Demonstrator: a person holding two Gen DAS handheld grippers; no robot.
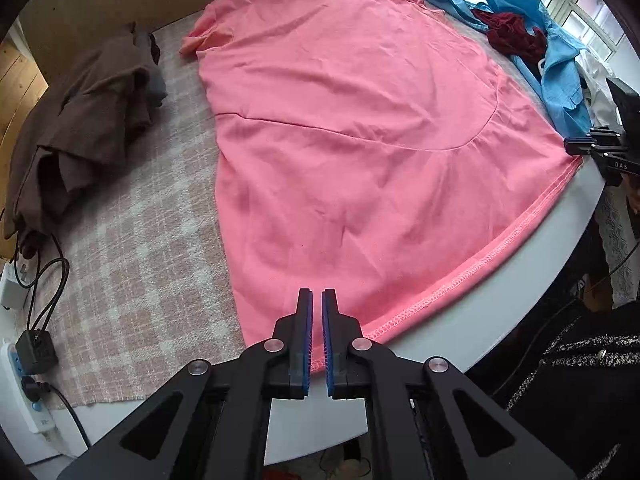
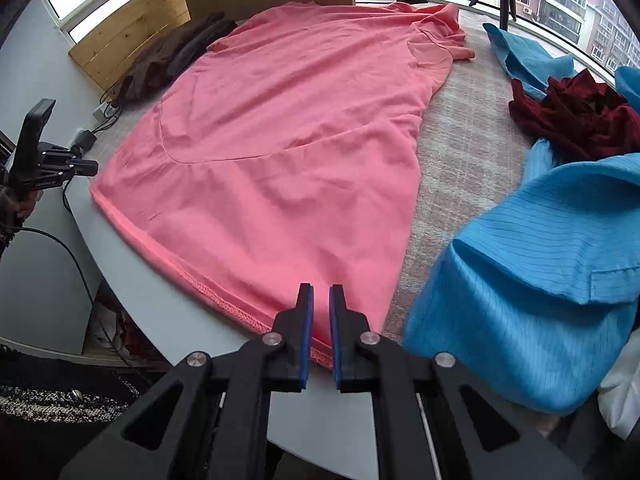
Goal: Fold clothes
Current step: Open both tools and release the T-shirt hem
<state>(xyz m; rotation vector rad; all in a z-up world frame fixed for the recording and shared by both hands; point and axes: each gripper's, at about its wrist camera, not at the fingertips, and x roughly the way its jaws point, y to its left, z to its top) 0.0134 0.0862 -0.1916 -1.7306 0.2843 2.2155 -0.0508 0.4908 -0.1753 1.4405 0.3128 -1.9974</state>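
A pink T-shirt (image 1: 352, 120) lies spread flat on the table, hem toward me, sleeves at the far end; it also shows in the right wrist view (image 2: 280, 140). My left gripper (image 1: 317, 296) hovers over the shirt's near left hem corner, jaws nearly closed with a narrow gap, holding nothing. My right gripper (image 2: 321, 292) hovers over the near right hem corner, jaws also nearly closed and empty. The right gripper's tip shows at the right edge of the left wrist view (image 1: 580, 146); the left gripper's tip shows at the left of the right wrist view (image 2: 86, 168).
A brown garment (image 1: 88, 120) is heaped at the left. Blue (image 2: 540, 280) and dark red (image 2: 580, 120) clothes lie at the right. A checked cloth (image 1: 132, 260) covers the white round table (image 1: 460, 320). A power strip and cables (image 1: 32, 340) sit at the left edge.
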